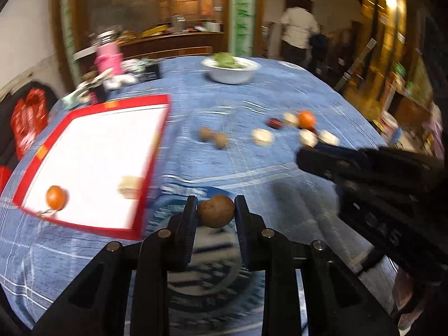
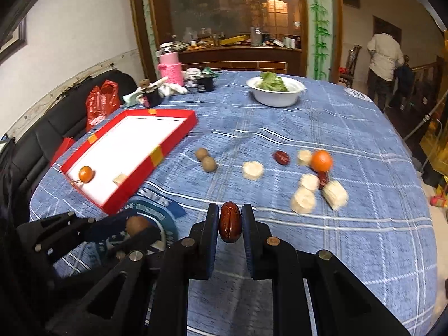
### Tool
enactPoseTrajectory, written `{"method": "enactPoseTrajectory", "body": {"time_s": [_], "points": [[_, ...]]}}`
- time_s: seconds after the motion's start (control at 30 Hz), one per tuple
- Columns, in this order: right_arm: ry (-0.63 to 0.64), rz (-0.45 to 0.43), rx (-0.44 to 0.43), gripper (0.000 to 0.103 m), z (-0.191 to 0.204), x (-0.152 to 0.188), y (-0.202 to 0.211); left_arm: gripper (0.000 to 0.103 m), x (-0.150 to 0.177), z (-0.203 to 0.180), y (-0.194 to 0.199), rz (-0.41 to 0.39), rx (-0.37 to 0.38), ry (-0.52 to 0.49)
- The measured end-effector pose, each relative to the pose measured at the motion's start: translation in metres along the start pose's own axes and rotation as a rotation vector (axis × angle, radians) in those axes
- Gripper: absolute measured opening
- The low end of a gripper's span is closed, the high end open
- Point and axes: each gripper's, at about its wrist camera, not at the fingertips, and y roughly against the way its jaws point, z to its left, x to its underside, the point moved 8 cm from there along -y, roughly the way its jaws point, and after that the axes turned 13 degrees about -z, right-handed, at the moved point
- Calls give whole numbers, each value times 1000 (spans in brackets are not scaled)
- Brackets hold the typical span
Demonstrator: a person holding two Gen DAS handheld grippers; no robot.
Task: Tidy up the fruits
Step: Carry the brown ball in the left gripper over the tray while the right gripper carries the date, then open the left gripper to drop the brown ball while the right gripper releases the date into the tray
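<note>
My left gripper (image 1: 215, 210) is shut on a round brown longan (image 1: 216, 211), held above the blue cloth just right of the red tray (image 1: 145, 168). It also shows in the right wrist view (image 2: 137, 228). My right gripper (image 2: 230, 218) is shut on a dark red date (image 2: 230, 222) above the table's near side. The red tray (image 2: 165, 140) with a white floor holds a small orange (image 2: 86, 174) and a pale banana piece (image 2: 119, 178). Loose on the cloth lie two longans (image 2: 205, 160), a date (image 2: 281, 157), an orange (image 2: 321, 161) and several banana pieces (image 2: 303, 200).
A white bowl of greens (image 2: 275, 88) stands at the far side. A pink bottle (image 2: 169, 65) and clutter sit at the far left. A black sofa with a red bag (image 2: 100, 103) lies left of the table. A person (image 2: 385, 64) stands at the back right.
</note>
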Motion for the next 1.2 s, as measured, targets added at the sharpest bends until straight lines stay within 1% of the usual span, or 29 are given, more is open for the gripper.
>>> {"method": "enactPoseTrajectory", "body": {"time_s": [0.1, 0.27, 0.4, 0.5, 0.57, 0.67, 0.87, 1.0, 1.1, 1.2], "points": [[27, -7, -49, 17, 24, -10, -11, 24, -7, 42, -6, 0, -72, 79], [69, -26, -150, 17, 70, -33, -35, 24, -16, 108, -17, 8, -190, 164], [91, -24, -235, 17, 109, -54, -61, 24, -22, 144, -26, 17, -244, 210], [113, -27, -275, 17, 133, -67, -79, 24, -22, 163, -34, 39, -270, 231], [116, -9, -302, 17, 148, -72, -95, 24, -18, 171, -41, 63, -281, 243], [122, 15, -310, 16, 158, -70, -113, 24, -14, 176, -49, 83, -275, 260], [120, 71, -303, 17, 163, -56, -137, 24, -4, 181, -60, 125, -280, 280], [117, 87, -296, 17, 161, -53, -146, 24, -4, 180, -60, 126, -283, 272], [112, 117, -300, 17, 161, -47, -155, 24, -3, 178, -59, 121, -297, 255], [105, 121, -304, 20, 162, -46, -158, 25, -3, 178, -58, 121, -302, 255]]}}
